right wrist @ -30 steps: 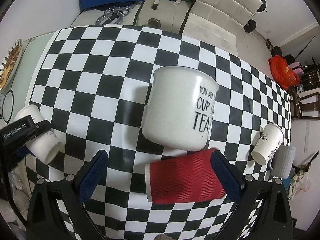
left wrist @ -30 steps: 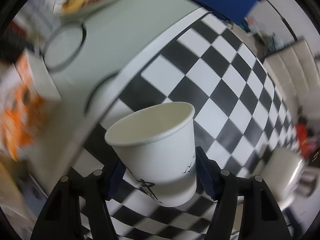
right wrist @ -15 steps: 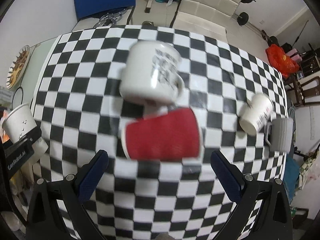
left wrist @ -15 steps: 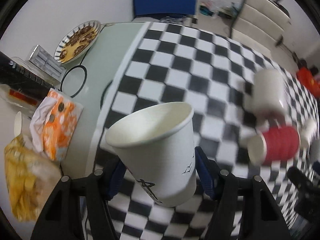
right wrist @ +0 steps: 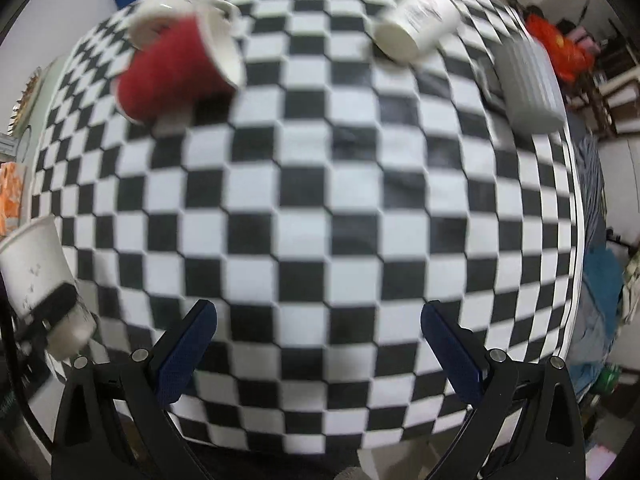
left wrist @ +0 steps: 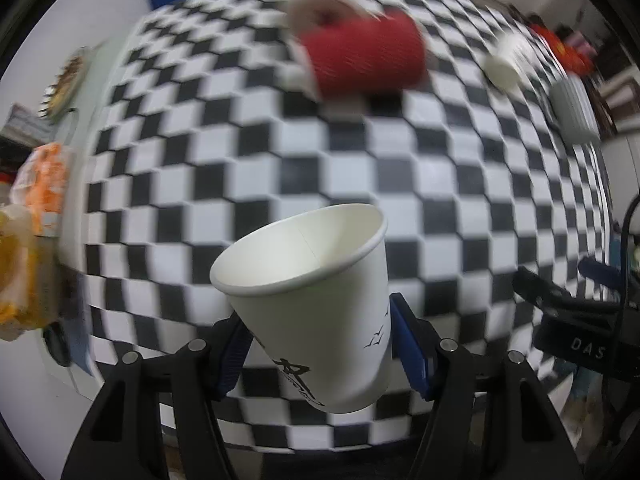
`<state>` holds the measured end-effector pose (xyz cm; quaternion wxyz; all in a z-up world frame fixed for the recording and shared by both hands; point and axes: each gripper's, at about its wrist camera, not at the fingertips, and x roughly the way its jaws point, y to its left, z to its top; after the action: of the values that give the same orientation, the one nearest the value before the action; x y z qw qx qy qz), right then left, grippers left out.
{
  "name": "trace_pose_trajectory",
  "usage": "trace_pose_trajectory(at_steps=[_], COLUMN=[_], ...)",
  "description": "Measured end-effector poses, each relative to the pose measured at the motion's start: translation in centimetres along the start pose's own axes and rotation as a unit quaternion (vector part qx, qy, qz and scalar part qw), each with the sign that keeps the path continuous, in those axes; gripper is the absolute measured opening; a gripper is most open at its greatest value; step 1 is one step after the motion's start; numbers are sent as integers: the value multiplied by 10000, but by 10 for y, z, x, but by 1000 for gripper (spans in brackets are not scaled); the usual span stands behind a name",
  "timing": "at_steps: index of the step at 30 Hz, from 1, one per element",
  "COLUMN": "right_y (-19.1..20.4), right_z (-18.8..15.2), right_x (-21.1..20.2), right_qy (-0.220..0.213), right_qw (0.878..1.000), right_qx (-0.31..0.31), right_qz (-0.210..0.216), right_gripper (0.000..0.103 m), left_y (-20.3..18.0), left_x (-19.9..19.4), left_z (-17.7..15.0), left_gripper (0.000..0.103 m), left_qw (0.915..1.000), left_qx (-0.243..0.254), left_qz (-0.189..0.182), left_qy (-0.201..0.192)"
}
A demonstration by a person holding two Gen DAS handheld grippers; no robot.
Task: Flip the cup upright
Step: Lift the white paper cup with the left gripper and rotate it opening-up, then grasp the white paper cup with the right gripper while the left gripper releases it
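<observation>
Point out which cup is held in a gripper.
The white paper cup, clamped in the left gripper. The red cup and the other cups lie on the checkered table, untouched.

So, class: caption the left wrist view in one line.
Left claw grips a white paper cup above the checkered table.
</observation>
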<state>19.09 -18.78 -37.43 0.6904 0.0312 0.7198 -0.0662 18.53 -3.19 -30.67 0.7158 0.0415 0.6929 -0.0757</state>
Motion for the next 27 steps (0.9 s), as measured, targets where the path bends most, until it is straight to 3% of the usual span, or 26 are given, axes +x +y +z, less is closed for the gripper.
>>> trace_pose_trajectory(at_steps=[4, 8, 23, 27], right_y=[-31, -58, -98, -110], right_z=[-19, -34, -49, -46], right_x=[12, 23, 39, 38], right_qy=[126, 230, 306, 303], right_qw=[9998, 9993, 9986, 9984], right_qx=[147, 292, 432, 418], right_qz=[-28, -32, 92, 229], right_gripper=[103, 103, 103, 103], left_y=[-46, -65, -71, -63], left_x=[19, 40, 80, 80], left_z=[-10, 0, 41, 47], left_gripper=[62, 62, 66, 83], left_qw=[9995, 9984, 9954, 9957], left_qx=[246, 360, 456, 417], left_qz=[-55, -145, -88, -119], left_qy=[195, 414, 834, 818])
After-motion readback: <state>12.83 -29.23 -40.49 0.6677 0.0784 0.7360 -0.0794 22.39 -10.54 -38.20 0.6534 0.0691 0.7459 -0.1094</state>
